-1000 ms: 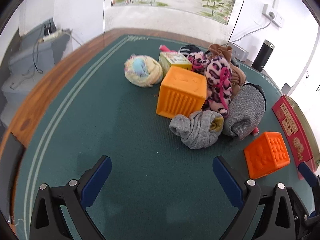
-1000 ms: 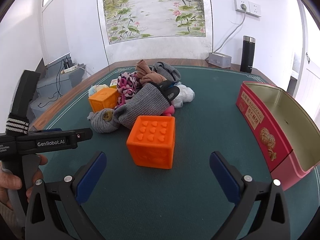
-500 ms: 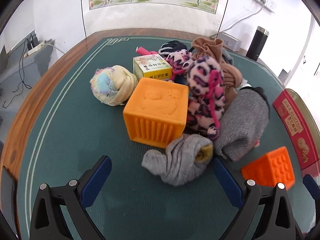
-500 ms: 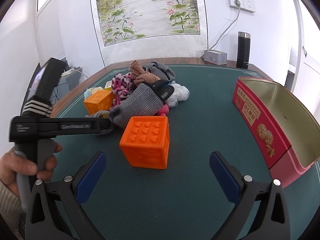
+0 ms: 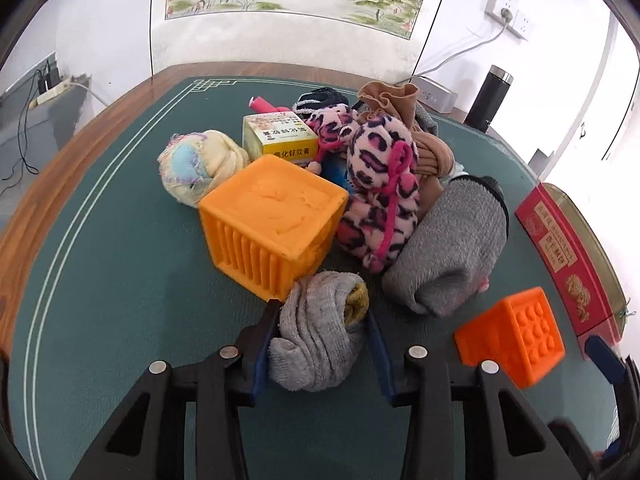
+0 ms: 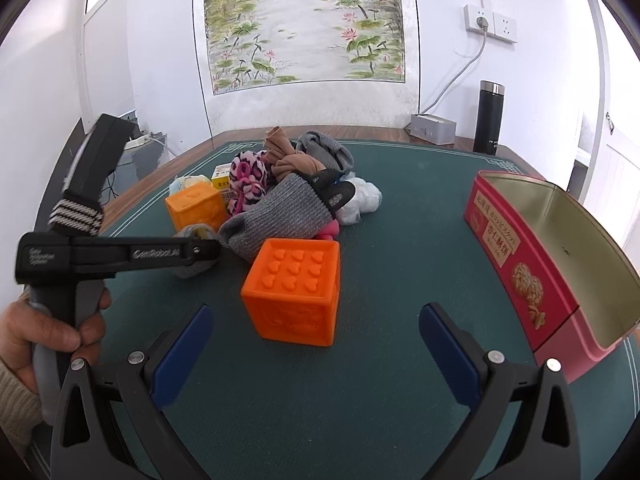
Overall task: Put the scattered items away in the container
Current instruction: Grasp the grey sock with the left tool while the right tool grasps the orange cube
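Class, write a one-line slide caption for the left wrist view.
Left gripper shut on a rolled grey sock, pile of toys and socks behind, red tin at right.

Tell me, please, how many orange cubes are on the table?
2: one cube against the sock pile's left side, another apart, nearer the red tin. The pile may hide more.

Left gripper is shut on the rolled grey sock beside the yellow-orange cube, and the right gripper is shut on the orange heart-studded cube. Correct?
Not quite. The right gripper is open, short of the orange heart-studded cube, per the right wrist view. The left gripper is indeed shut on the rolled grey sock beside the yellow-orange cube.
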Demonstrator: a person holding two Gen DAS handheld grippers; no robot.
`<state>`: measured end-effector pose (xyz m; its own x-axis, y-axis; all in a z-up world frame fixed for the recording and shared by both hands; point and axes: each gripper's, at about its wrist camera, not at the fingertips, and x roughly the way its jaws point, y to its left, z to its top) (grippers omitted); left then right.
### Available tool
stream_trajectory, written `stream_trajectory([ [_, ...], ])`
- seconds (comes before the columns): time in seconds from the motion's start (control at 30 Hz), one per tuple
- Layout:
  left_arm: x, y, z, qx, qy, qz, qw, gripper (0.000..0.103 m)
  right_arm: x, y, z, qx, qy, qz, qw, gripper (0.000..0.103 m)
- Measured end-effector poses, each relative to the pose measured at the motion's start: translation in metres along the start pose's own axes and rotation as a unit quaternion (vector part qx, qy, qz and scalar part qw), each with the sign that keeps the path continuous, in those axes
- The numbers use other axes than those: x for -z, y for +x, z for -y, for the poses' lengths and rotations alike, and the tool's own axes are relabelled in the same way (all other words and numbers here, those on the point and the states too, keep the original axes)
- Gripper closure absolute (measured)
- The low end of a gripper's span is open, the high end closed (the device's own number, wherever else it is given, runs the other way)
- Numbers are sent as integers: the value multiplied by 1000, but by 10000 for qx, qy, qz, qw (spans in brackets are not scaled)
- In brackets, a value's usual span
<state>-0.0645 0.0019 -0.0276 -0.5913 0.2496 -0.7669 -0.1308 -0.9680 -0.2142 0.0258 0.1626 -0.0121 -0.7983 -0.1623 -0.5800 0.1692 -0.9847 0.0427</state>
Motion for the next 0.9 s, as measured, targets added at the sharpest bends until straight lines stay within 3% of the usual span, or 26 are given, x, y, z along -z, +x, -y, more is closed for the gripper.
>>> stream_trajectory([
  [0.1,3,-10,4,80,-11,22,10000,64,0,2,4,-36,82,-39,10000,0],
  [0.37,0,-41,17,-54,241,557,9981,64,-10,23,17,-290,527,-420,9973,1],
  [0.47,1,-45,11,-32,178,546,9983,64,-14,32,13,-218,451,-545,9973,5],
  [0.67,5,-45,9,-37,170,523,9985,64,-14,50,2,-336,307,-855,9953,28],
  [0.73,6,-45,9,-36,185,525,9984,64,-14,53,-3,-272,159,-885,9956,41],
  [0.9,7,-42,8,-57,198,499,9985,64,-11,47,-13,18,-197,-738,9971,48],
])
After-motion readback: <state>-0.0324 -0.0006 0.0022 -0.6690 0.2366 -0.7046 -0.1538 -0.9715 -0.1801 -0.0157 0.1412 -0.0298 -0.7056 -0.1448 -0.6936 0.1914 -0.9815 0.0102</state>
